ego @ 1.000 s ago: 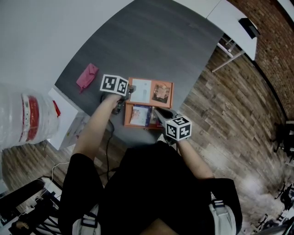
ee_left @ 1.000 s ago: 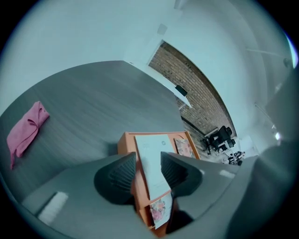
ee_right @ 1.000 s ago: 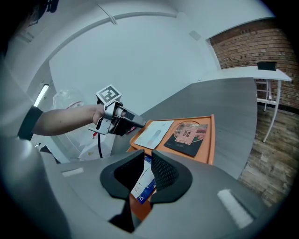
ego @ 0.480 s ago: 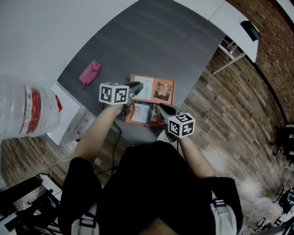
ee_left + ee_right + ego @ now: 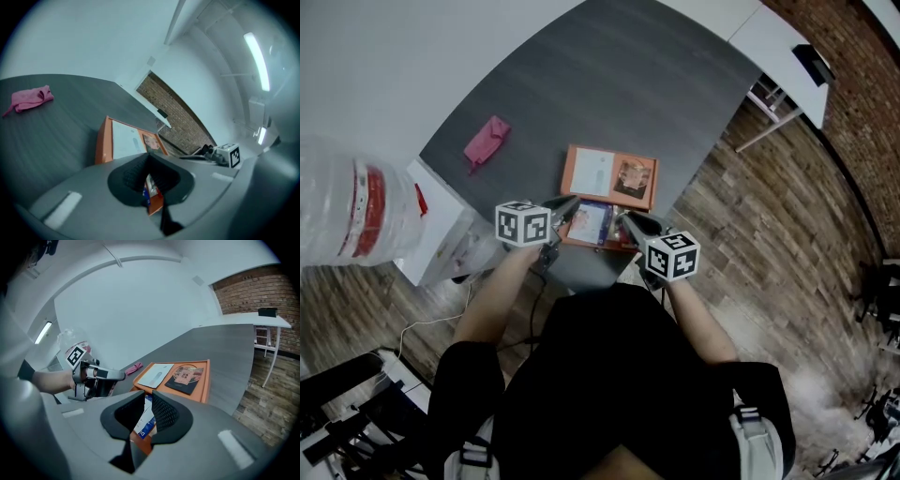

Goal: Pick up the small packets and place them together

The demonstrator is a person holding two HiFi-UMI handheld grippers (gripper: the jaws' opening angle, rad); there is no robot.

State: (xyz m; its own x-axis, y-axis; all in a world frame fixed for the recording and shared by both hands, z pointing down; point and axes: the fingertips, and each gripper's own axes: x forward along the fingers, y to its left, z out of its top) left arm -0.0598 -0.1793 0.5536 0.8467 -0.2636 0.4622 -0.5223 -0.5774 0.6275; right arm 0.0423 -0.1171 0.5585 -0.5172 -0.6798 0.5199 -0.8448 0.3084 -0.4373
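An orange tray [image 5: 571, 165] on the dark grey table holds a white packet [image 5: 592, 171] and a dark packet with a picture [image 5: 630, 178] side by side at its far end. A blue and white packet [image 5: 589, 221] is at the near end. My right gripper [image 5: 623, 219] is shut on that packet's edge, which shows between the pads in the right gripper view [image 5: 145, 423]. My left gripper [image 5: 572, 203] hovers over the tray's near left corner. Its jaws have just been closing and are shut with nothing between them [image 5: 149, 176].
A pink cloth [image 5: 486, 142] lies on the table far left of the tray. A large water bottle [image 5: 347, 211] stands at the left off the table. The table's near edge runs just below the tray, and a white desk [image 5: 769, 47] stands at the upper right.
My left gripper has drawn back from the tray's far end toward the person, risen a little, and its jaws have closed empty. The right gripper has kept still.
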